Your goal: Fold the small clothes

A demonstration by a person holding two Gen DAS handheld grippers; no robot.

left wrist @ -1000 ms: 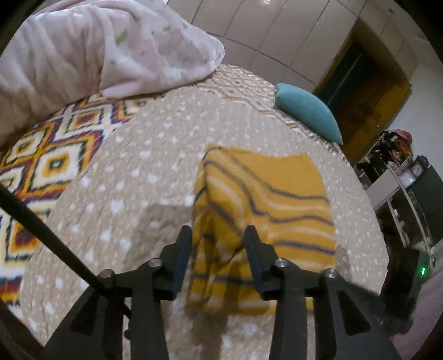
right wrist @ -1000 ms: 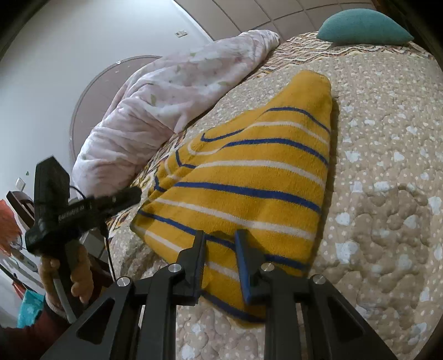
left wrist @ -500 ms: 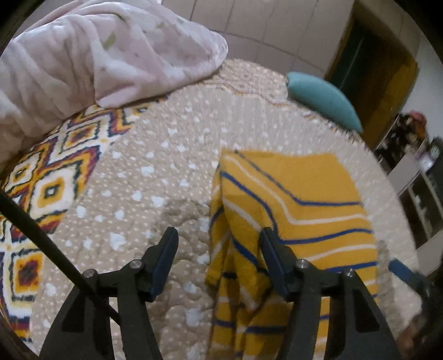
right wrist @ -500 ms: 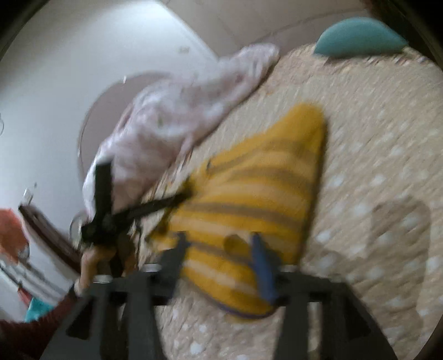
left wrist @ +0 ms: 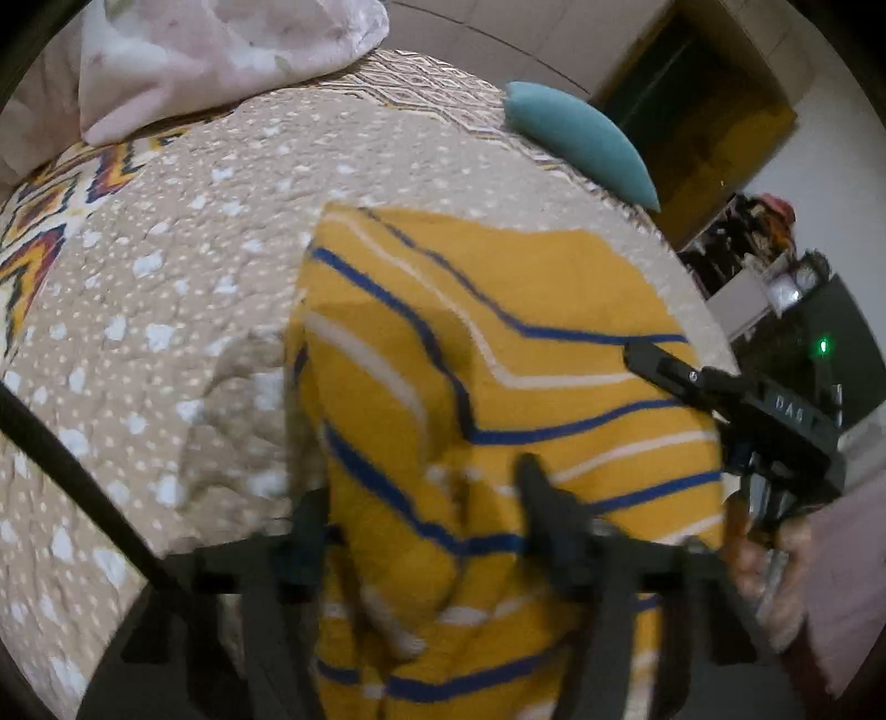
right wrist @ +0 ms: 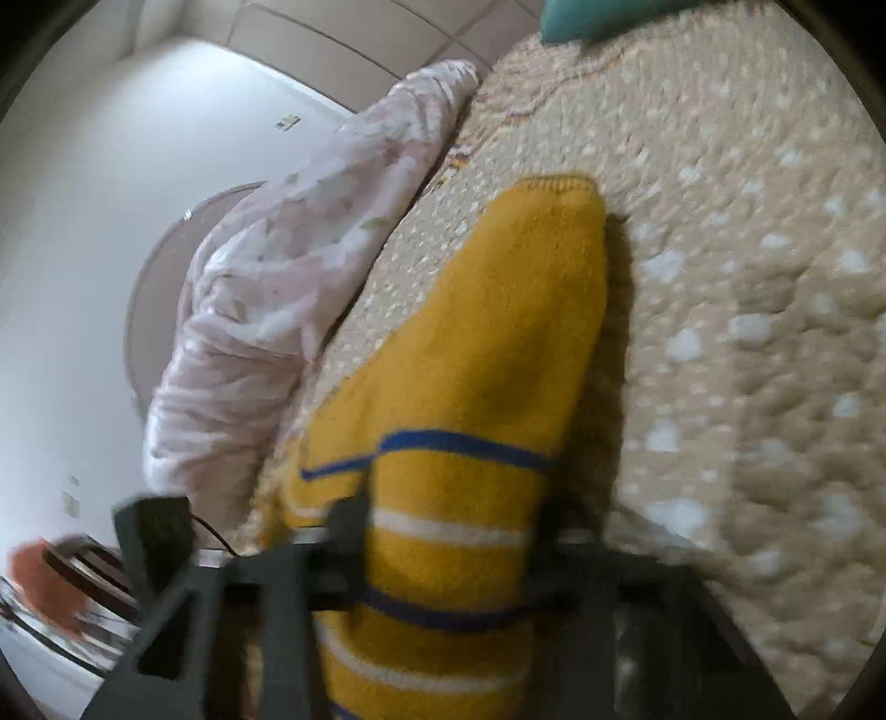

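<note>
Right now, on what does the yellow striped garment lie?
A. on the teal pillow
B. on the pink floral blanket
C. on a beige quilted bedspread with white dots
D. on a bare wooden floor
C: the yellow striped garment lies on the beige dotted bedspread, apart from the teal pillow and the pink floral blanket.

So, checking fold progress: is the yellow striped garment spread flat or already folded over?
Partly folded: the yellow striped garment has one side doubled over along a raised ridge, stripes meeting at angles, and lies bunched near the camera.
</note>
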